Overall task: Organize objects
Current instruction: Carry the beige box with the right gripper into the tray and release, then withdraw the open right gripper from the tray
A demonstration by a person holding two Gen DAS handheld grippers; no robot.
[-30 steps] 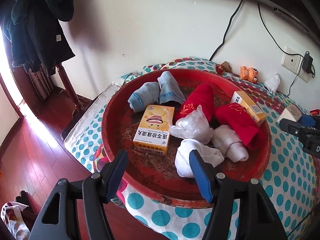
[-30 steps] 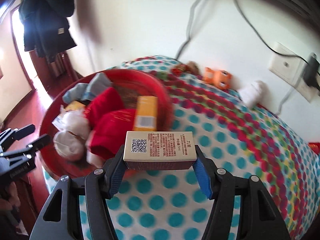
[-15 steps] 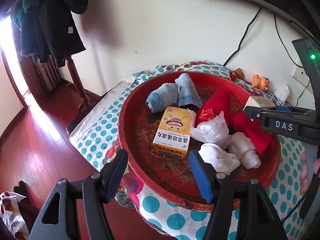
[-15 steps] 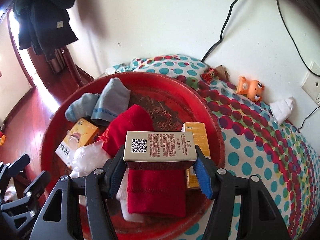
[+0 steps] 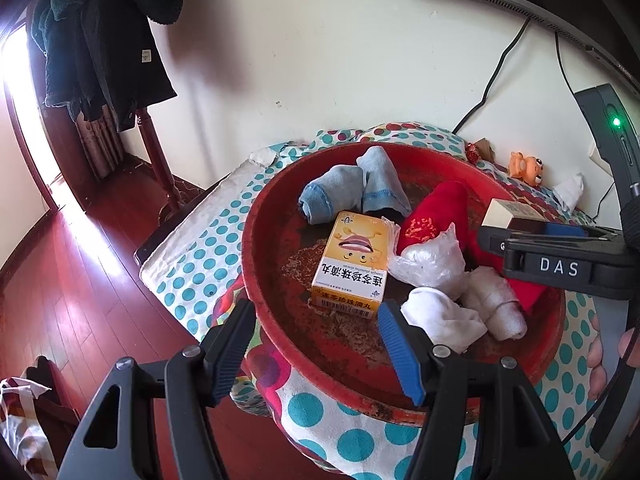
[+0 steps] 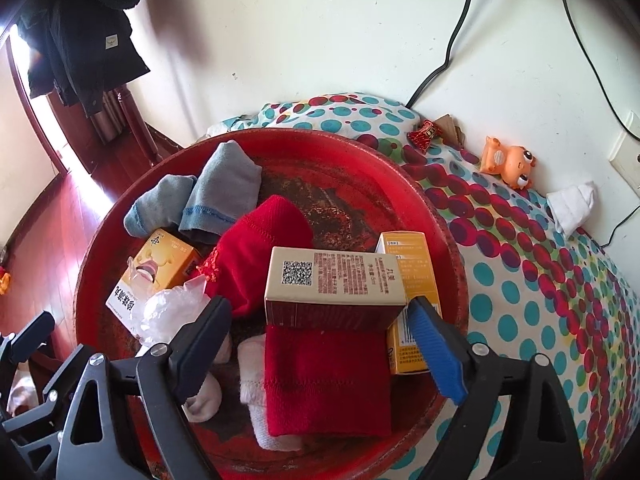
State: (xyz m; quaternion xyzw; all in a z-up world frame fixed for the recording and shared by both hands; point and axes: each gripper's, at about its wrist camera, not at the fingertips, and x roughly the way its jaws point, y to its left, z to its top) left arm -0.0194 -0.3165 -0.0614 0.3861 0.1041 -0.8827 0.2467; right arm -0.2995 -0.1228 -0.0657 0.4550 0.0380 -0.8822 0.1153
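Observation:
A red basin (image 6: 92, 264) on the dotted cloth holds rolled socks and boxes. My right gripper (image 6: 320, 306) hovers over its right half with jaws opening. A beige QR-code box (image 6: 336, 280) lies between them on a red sock (image 6: 328, 380); the left pad stands clear of it and the blue pad is just off its corner. An orange box (image 6: 408, 280) sits behind it. My left gripper (image 5: 315, 309) is open and empty above the basin's near rim (image 5: 256, 240), in front of a yellow cartoon box (image 5: 352, 264). Blue-grey socks (image 5: 352, 192), white socks (image 5: 440, 320) and a plastic bag (image 5: 432, 260) lie around.
On the polka-dot cloth (image 6: 520, 280) by the wall lie an orange toy (image 6: 508, 164), a white tissue (image 6: 572, 204) and a red wrapper (image 6: 426, 134). Cables hang down the wall. A coat stand (image 5: 100, 40) and red wooden floor (image 5: 60, 280) are to the left.
My right gripper carried the beige box leftwards from over the cloth to over the basin, then its jaws spread and the box settled onto the red sock. The left gripper stayed open.

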